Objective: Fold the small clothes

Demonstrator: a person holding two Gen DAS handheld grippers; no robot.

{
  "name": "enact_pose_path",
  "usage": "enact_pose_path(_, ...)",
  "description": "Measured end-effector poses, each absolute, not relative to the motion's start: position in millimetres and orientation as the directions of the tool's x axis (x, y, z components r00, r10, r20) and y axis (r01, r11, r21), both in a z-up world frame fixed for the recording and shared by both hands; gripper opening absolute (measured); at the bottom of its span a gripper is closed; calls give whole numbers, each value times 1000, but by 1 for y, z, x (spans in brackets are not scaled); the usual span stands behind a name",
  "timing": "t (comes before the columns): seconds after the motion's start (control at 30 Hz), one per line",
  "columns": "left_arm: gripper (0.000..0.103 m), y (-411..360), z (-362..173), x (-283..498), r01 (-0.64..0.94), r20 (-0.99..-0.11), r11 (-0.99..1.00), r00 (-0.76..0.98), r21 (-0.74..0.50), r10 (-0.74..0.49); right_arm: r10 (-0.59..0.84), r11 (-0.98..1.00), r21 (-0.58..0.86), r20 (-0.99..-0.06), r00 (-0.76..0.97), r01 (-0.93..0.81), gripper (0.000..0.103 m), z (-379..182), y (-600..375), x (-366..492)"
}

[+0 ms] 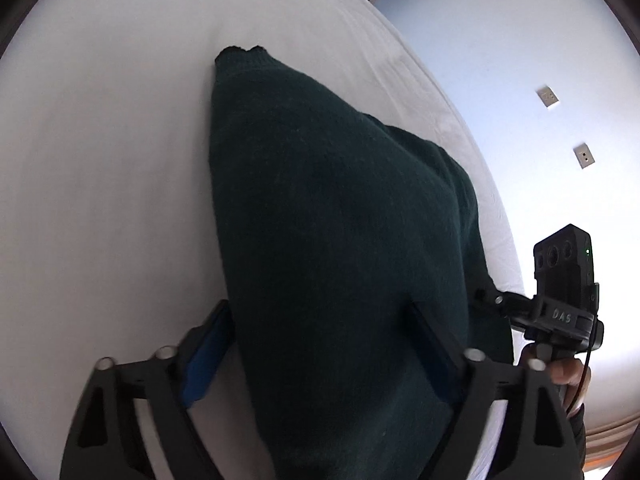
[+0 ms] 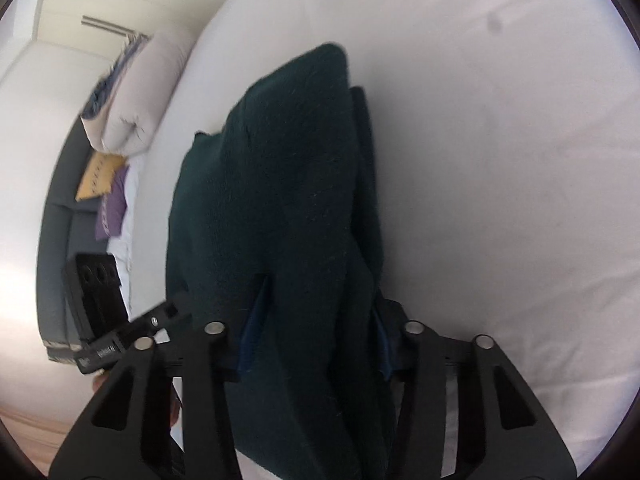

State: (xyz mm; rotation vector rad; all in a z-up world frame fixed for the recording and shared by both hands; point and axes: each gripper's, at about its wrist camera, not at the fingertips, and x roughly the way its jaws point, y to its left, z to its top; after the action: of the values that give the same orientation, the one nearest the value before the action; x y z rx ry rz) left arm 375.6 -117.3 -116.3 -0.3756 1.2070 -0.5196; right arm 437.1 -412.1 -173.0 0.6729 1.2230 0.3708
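Dark green knit – a sweater – hangs between the left gripper fingers and, bunched, between the right gripper fingers, both pairs apparently clamped on it, though cloth hides the pads. Beyond the fingertips it trails onto white bedsheet.

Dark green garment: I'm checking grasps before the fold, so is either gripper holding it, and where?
Both seem to. The left gripper and right gripper each have the dark green garment bunched between their fingers at its near end; the exact part is hidden.
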Motion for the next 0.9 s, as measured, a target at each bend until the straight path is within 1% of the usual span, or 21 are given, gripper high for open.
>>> enact_pose_path(0.03, 73, -119, -116, 375, 181, -787, 829, 261, -530, -560, 588, 760, 642, -747, 311, 102, 33, -171, -413, 437)
enact_pose_path(0.1, 57, -123, -109, 377, 206, -802, 844, 267, -494, -535, 557, 784, 612, -767, 318, 101, 29, -171, -406, 436)
enact_pose_path(0.17, 47, -129, -95, 370, 251, -820, 867, 293, -430, -491, 475, 846, 527, -810, 345, 74, 25, -157, -397, 424)
enact_pose_path(0.2, 44, -131, -90, 367, 263, -825, 875, 304, -408, -476, 441, 869, 492, -824, 355, 64, 23, -153, -392, 421)
enact_pose_path(0.27, 41, -133, -76, 360, 282, -828, 883, 327, -374, -455, 343, 919, 391, -852, 396, 45, 22, -132, -379, 407)
enact_pose_path(0.33, 41, -129, -57, 345, 301, -823, 887, 355, -350, -444, 307, 936, 352, -848, 432, 25, 21, -108, -367, 389)
enact_pose_path(0.43, 41, -106, -24, 312, 321, -804, 888, 398, -329, -442, 305, 943, 332, -821, 483, -31, 21, -65, -347, 348)
enact_pose_path(0.6, 42, -48, 9, 242, 333, -795, 894, 431, -300, -427, 373, 925, 355, -772, 516, -136, 21, -11, -308, 265)
enact_pose_path(0.67, 42, -26, 13, 210, 332, -801, 901, 436, -280, -410, 371, 928, 327, -775, 512, -177, 21, -4, -285, 232)
enact_pose_path(0.77, 42, 4, 4, 172, 311, -819, 915, 432, -257, -377, 355, 934, 271, -790, 501, -234, 21, -6, -247, 183)
enact_pose_path(0.83, 42, 23, -10, 150, 287, -832, 924, 424, -251, -358, 376, 925, 290, -793, 480, -245, 21, -14, -229, 157)
enact_pose_path(0.9, 43, 43, -29, 132, 256, -840, 927, 405, -275, -361, 408, 911, 323, -788, 460, -255, 21, -29, -210, 134)
